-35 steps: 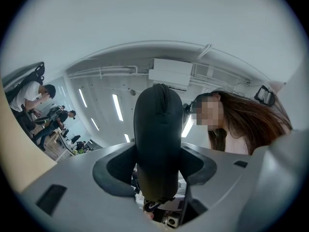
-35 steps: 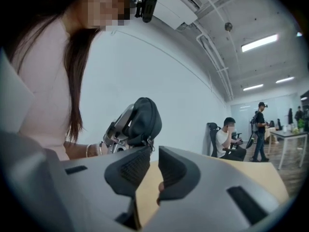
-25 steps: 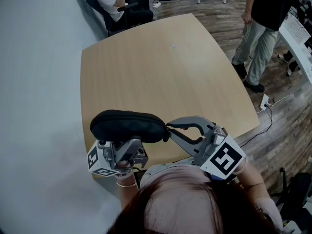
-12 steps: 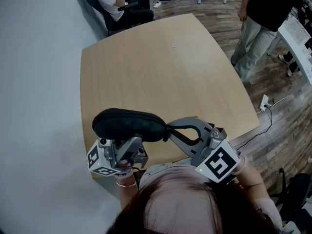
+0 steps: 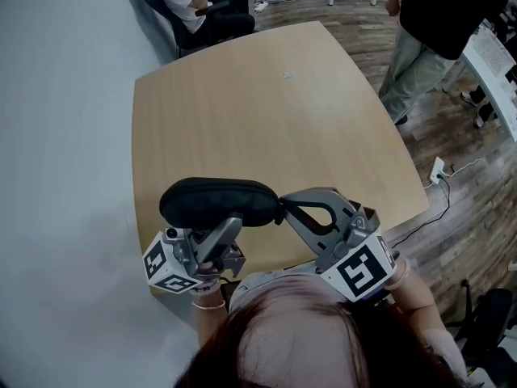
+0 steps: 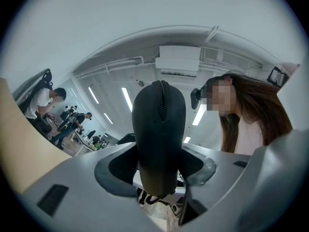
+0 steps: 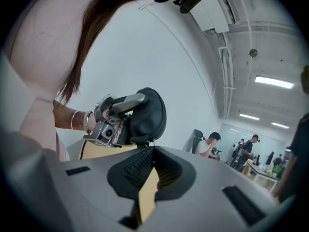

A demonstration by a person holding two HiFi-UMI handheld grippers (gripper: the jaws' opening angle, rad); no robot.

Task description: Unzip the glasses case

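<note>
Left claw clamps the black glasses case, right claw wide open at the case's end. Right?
The right claw is shut, not wide open: the right gripper view shows its jaws, just closed, meeting at the end of the glasses case, nothing plainly visible between them. The left claw does clamp the case.

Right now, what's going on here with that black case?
A person works two hand-held claws above the wooden table. The left claw clamps a black glasses case and holds it in the air. The right claw has just been closing and is pinched shut at the case's end. Whether it has caught the pull cannot be seen. The zipper looks fully closed.
</note>
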